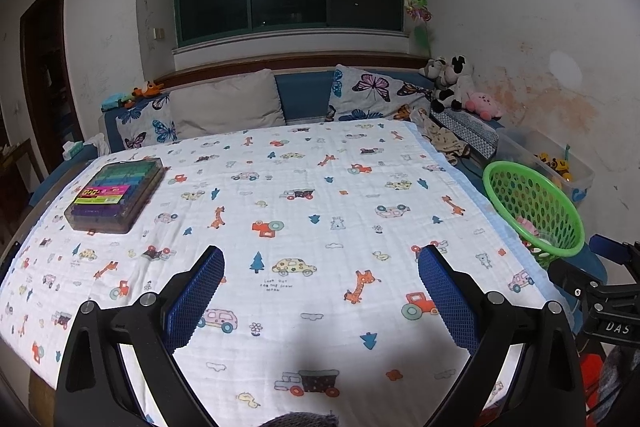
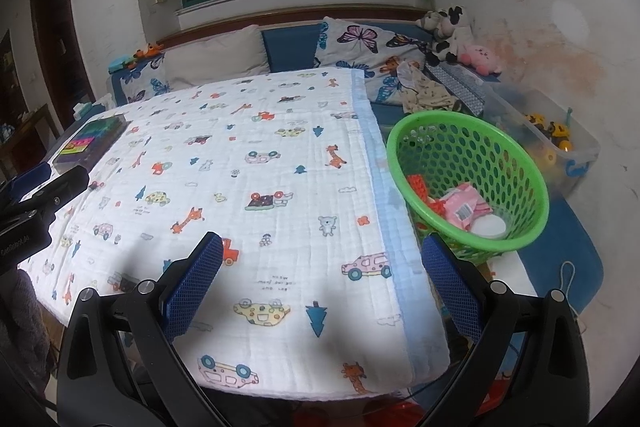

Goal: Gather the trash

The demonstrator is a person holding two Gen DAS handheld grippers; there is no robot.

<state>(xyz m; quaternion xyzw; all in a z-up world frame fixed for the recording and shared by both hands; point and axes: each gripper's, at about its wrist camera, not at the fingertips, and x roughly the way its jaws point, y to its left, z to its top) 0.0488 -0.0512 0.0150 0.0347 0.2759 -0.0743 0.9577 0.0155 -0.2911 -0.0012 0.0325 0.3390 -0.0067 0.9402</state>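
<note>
The green basket (image 1: 536,211) hides most of its contents; the box label (image 1: 105,194) is unreadable.

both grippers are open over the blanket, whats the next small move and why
Probably none toward trash: the blanket shows no loose litter, and the green basket beside it already holds a pink wrapper and a white lid. Left gripper and right gripper are open and hold nothing. I'd ease both back, maybe checking the coloured box at the left edge first.

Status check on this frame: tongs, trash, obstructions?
Both tongs open, empty. Trash in green basket. Blanket holds only a box.
</note>
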